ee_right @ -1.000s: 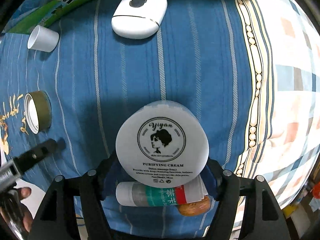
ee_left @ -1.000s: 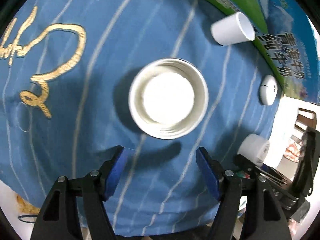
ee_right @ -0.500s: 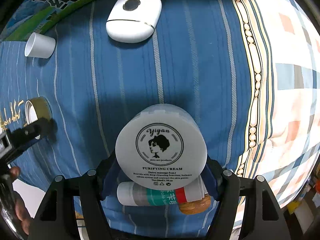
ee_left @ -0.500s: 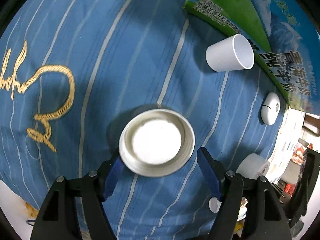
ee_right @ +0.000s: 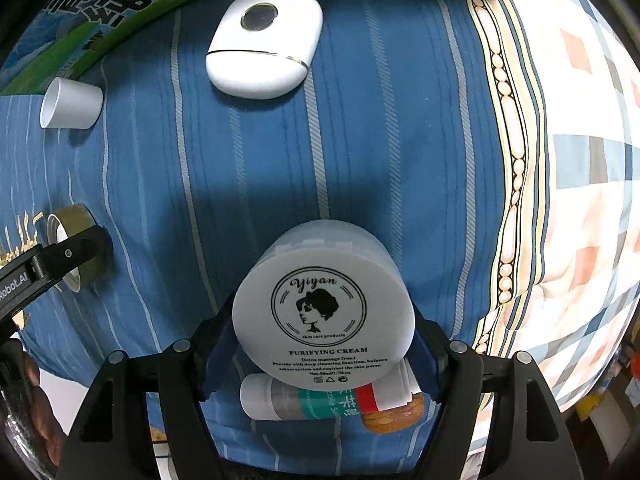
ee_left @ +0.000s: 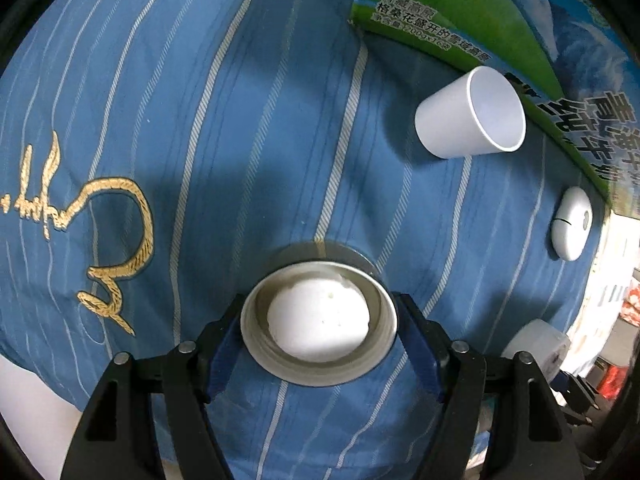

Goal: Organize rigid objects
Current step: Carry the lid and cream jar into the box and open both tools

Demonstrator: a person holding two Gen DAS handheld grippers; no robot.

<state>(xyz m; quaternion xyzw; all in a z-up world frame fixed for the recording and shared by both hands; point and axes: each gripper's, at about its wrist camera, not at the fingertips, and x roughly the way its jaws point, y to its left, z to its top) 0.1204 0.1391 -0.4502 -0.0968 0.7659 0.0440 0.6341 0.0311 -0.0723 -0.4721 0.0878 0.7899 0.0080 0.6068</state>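
Observation:
An olive-green screw lid (ee_left: 319,322) with a white inside lies open side up on the blue striped cloth. My left gripper (ee_left: 320,350) stands around it, a blue pad close on each side; it looks open. The lid and one left finger also show in the right wrist view (ee_right: 74,248). My right gripper (ee_right: 324,354) is shut on a white cream jar (ee_right: 323,312) labelled "Purifying Cream" and holds it over the cloth.
A white cup (ee_left: 470,114) lies on its side by a green and blue carton (ee_left: 500,12). A white oval device (ee_right: 264,38) lies further right. A small tube (ee_right: 304,400) and a brown item (ee_right: 394,414) lie under the jar. Patterned bedding (ee_right: 580,200) lies to the right.
My left gripper has moved forward over the cloth until the olive lid sits between its fingers. My right gripper keeps its hold on the cream jar and has hardly moved.

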